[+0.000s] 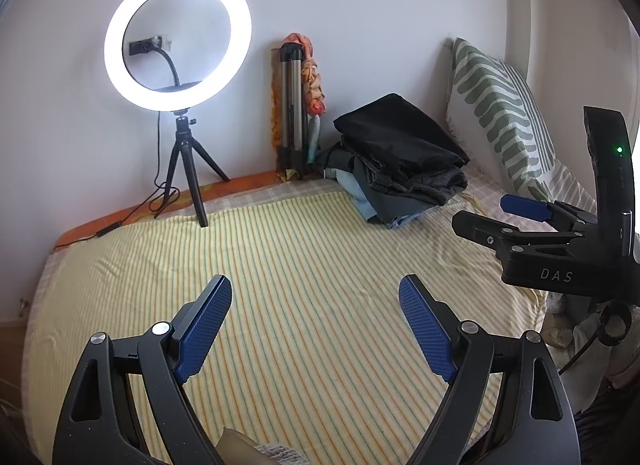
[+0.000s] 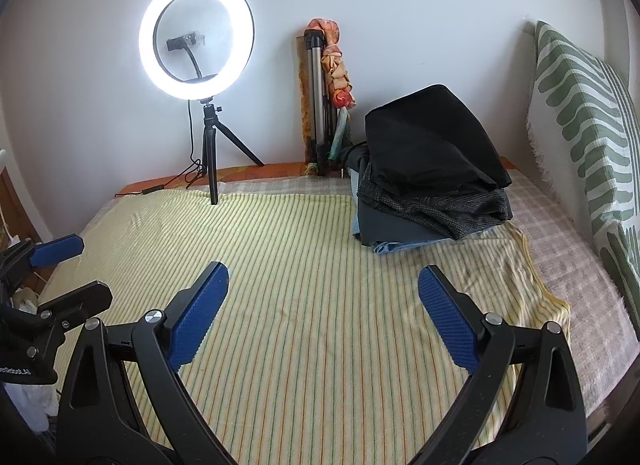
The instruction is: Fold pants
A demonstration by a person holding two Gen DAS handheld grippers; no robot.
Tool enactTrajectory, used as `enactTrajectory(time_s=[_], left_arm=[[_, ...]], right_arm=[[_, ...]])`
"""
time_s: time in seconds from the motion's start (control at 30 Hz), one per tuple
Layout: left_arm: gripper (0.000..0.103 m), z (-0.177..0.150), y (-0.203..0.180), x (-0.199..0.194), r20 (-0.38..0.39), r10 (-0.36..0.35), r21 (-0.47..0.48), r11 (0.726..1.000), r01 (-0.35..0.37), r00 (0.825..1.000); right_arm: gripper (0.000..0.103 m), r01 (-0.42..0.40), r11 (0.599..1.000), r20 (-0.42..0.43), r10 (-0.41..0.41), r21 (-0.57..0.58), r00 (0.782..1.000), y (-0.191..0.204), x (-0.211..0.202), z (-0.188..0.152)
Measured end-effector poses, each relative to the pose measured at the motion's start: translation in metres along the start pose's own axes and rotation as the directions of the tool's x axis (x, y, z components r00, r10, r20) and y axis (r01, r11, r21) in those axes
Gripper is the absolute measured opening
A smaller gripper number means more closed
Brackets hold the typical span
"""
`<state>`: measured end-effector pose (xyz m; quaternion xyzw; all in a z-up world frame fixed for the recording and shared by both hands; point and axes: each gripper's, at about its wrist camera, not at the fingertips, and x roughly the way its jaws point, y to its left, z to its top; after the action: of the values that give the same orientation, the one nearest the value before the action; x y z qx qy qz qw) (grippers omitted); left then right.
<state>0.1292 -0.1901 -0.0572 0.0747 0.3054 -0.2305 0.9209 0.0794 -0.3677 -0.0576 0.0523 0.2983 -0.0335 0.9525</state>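
Across the bed point(image 2: 580, 265) a yellow striped cloth point(image 2: 312, 285) lies spread and nearly flat, with only a few ripples near its right edge. At its far right corner sits a stack of pants point(image 2: 432, 181): a black pair on top, a grey tweed pair under it, dark and light blue ones beneath. They look folded, though the tweed edges sag unevenly. A green-patterned pillow point(image 2: 588, 125) leans against the wall beside the stack; a lit ring light point(image 2: 197, 40) on its small tripod and a folded tripod point(image 2: 318, 105) stand at the back.

Nothing lies on the open stripes in front of me. That would suit either every pair being folded and stacked, or one more waiting to be drawn off the pile; I cannot tell which.

My left claw point(image 1: 316, 325) hangs wide and empty over the near cloth, and my right claw point(image 2: 324, 305) is spread just as wide, gripping nothing.

If a pair does come down here, I judge it best to pinch the waistband at both corners, lay it along the stripes as a guide, smooth the legs together, and keep each crease square.
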Motion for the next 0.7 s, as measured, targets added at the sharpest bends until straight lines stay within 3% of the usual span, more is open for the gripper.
enactTrajectory(time_s=[0.7], left_arm=[[0.086,0.0001,-0.0011,-0.0036,0.008,0.009,0.008,1.0,-0.009,1.0]], right_arm=[[0.097,-0.017,1.0,-0.011,0.017,0.008,1.0,0.0066,0.0025,0.0019]])
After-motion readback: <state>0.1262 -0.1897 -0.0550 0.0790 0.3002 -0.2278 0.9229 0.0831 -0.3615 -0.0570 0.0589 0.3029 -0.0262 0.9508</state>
